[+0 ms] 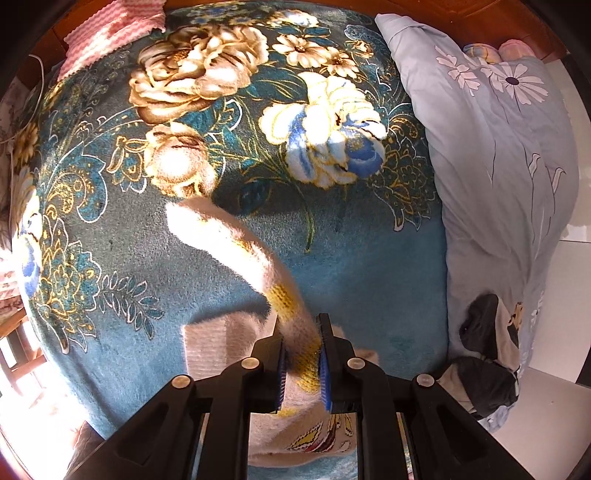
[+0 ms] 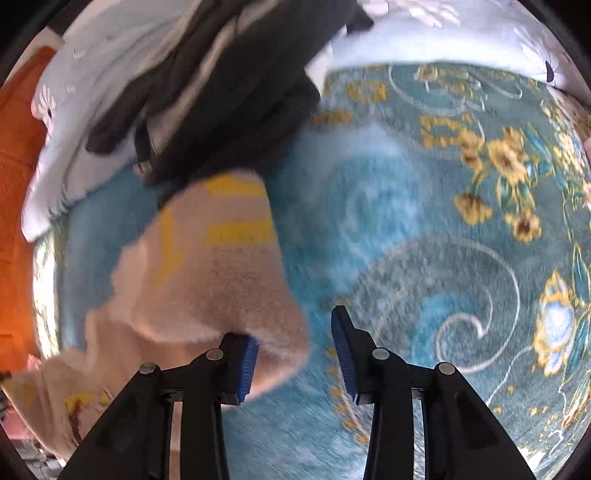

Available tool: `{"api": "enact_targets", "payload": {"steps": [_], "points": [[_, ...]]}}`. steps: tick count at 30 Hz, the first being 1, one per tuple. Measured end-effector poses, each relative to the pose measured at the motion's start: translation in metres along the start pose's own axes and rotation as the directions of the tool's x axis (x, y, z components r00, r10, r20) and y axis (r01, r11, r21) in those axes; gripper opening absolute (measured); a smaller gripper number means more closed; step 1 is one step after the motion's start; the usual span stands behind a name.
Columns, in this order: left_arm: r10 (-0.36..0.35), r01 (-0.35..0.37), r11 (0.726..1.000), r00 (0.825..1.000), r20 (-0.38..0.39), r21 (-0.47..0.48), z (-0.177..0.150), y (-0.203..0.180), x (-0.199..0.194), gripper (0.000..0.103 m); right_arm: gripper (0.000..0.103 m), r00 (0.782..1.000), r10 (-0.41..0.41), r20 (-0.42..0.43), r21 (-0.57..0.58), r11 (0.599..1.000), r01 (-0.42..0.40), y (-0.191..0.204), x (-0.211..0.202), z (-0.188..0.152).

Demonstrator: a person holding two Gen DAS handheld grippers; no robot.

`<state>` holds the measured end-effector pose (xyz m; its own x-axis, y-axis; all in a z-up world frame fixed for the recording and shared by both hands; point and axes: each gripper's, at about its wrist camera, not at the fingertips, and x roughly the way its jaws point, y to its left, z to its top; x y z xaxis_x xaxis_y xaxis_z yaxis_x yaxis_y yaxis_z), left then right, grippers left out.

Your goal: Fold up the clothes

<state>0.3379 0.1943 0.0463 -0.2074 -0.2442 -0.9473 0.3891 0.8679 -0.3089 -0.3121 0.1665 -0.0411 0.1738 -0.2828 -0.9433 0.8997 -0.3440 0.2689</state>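
- Spread under both tongs is a plush teal blanket with gold and cream flowers [image 1: 229,122], covering a bed.
- Left wrist view: the left tongs [image 1: 302,363] are pinched narrow on a fuzzy cream knitted garment with mustard-yellow bands [image 1: 236,251]; one sleeve-like strip runs away ahead and to the left, lying on the blanket, while the rest bunches under the jaws.
- Only this view shows a pale blue-grey quilt with flower print [image 1: 495,155] lying along the right, dark grey and beige clothing [image 1: 487,354] heaped on its near end, and a pink ribbed cloth [image 1: 110,29] far ahead on the left. Open blanket lies ahead of the tongs.
- Right wrist view: heavily blurred. The right tongs [image 2: 295,354] stand wide apart; the cream garment touches the left finger [image 2: 245,369], and bare blanket lies ahead and to the right.
- The dark clothing sits ahead-left, its shape hard to make out.
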Motion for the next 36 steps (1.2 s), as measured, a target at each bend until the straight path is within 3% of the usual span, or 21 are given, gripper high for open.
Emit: {"api": "enact_targets", "payload": {"steps": [2, 7, 11, 13, 18, 23, 27, 31, 36], "points": [[0.002, -0.002, 1.000, 1.000, 0.003, 0.000, 0.001, -0.001, 0.001, 0.016, 0.040, 0.998, 0.053, 0.042, 0.015, 0.998, -0.054, 0.007, -0.011, 0.010], [0.008, -0.009, 1.000, 1.000, -0.012, -0.012, -0.001, 0.000, 0.007, 0.016, 0.038, 0.997, 0.072, 0.004, 0.027, 0.997, -0.072, 0.013, 0.002, 0.018], [0.002, -0.002, 1.000, 1.000, -0.018, -0.011, -0.002, -0.003, 0.002, 0.016, 0.022, 0.996, 0.051, -0.077, 0.101, 0.994, -0.043, 0.003, 0.023, 0.019], [-0.007, 0.007, 1.000, 1.000, -0.013, -0.008, -0.003, -0.004, -0.003, 0.016, 0.012, 0.996, 0.075, -0.050, 0.143, 0.987, -0.068, -0.003, 0.012, 0.023], [-0.040, 0.040, 0.999, 0.999, 0.028, 0.035, -0.012, -0.017, -0.026, 0.015, 0.009, 0.982, 0.188, 0.022, 0.208, 0.960, -0.189, -0.010, -0.024, 0.037], [-0.132, 0.125, 0.987, 0.989, 0.069, 0.099, -0.025, -0.038, -0.067, 0.014, 0.009, 0.964, 0.236, 0.123, 0.158, 0.954, -0.254, 0.008, -0.083, 0.035], [-0.235, 0.218, 0.965, 0.966, 0.107, 0.148, -0.039, -0.049, -0.113, 0.014, 0.009, 0.939, 0.285, 0.194, 0.105, 0.945, -0.308, 0.063, -0.120, 0.028], [-0.341, 0.314, 0.930, 0.930, 0.133, 0.188, -0.058, -0.050, -0.163, 0.014, 0.009, 0.898, 0.331, 0.290, 0.042, 0.933, -0.357, 0.056, -0.193, 0.022], [-0.475, 0.436, 0.868, 0.868, 0.142, 0.236, -0.088, -0.040, -0.225, 0.014, 0.009, 0.830, 0.378, 0.411, -0.058, 0.919, -0.389, 0.048, -0.293, 0.012]]}}
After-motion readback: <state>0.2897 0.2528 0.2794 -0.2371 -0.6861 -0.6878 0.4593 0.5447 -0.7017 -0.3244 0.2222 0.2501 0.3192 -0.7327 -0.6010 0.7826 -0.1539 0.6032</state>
